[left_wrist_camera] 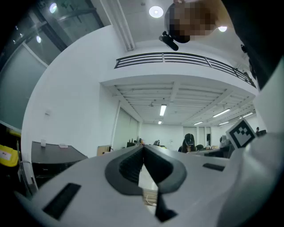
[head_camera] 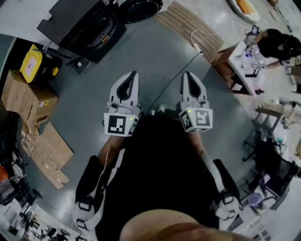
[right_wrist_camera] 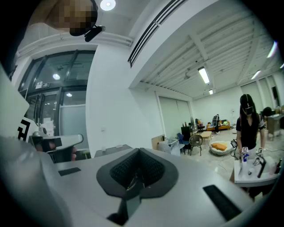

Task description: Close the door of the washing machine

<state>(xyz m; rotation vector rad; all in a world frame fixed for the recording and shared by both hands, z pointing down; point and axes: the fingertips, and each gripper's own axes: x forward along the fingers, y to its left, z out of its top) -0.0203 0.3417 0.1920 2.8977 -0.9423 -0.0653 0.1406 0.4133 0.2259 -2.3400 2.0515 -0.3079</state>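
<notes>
The washing machine (head_camera: 89,29) sits at the upper left of the head view, a dark box with its round drum opening facing the floor space. The round dark piece just to its right at the top edge looks like its door (head_camera: 140,7), swung open. Both grippers are well apart from it, held side by side in the middle of the frame above bare grey floor. The left gripper (head_camera: 133,75) has its jaws together at the tips with nothing between them, and the right gripper (head_camera: 187,75) is likewise fully closed and empty. By my reading this is the approach, with the door not yet touched. The next move calls for stepping towards the machine, bringing one closed gripper against the door's outer face, and pushing it round until it latches. Counted: one washing machine, one door, two grippers. Further out are one yellow case (head_camera: 32,63) and a cardboard box (head_camera: 28,94) with flattened sheets at the left, one slatted wooden board (head_camera: 188,28) at top centre, and one seated person (head_camera: 277,44) at the upper right.
</notes>
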